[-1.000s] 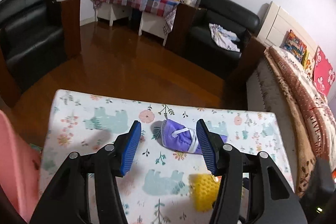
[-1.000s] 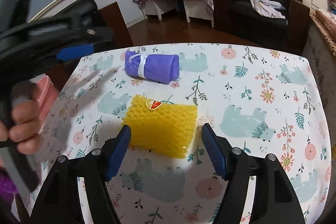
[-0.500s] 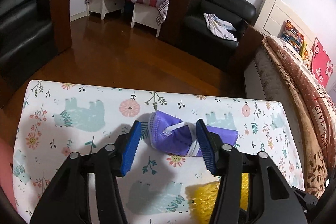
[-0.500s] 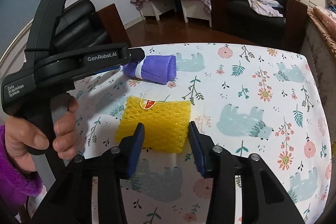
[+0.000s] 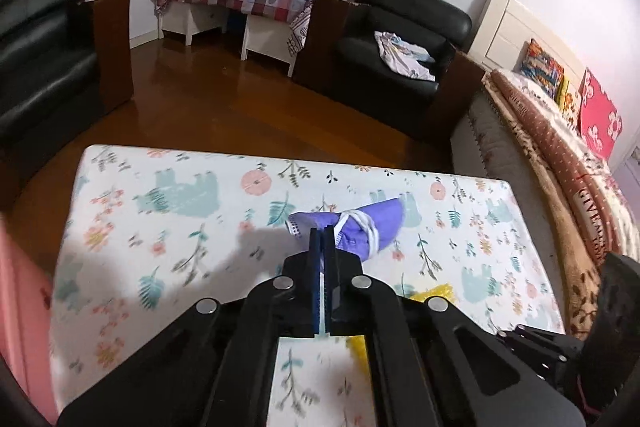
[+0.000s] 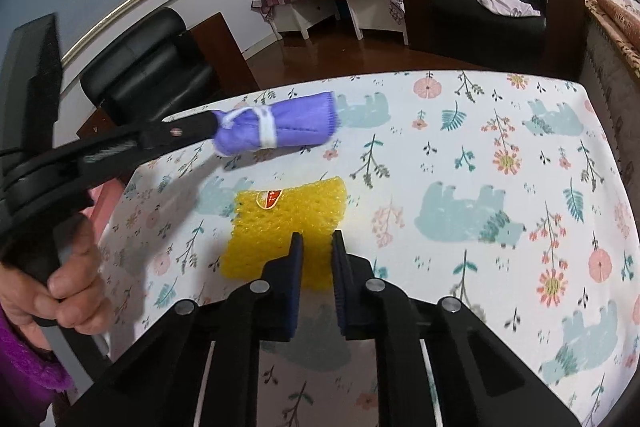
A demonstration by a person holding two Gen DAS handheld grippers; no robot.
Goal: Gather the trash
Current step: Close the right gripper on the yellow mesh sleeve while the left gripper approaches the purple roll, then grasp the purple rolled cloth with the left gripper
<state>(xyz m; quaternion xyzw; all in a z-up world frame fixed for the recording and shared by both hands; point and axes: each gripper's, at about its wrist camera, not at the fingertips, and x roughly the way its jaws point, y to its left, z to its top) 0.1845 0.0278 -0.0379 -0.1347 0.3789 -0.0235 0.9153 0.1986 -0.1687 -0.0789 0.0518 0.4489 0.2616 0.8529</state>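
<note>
Though its near end is hidden between the left gripper (image 5: 322,233)'s shut jaws, rolled purple mask (image 6: 276,127) lying crosswise, right gripper (image 6: 316,247) jaws just narrowed, pinching yellow foam net (image 6: 286,215).

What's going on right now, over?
Left gripper shut on rolled purple face mask. Right gripper closing around yellow foam net. Nothing in the way.

Black claw (image 6: 316,247), blue pads, purple fuzzy sleeve (image 6: 24,371)
</note>
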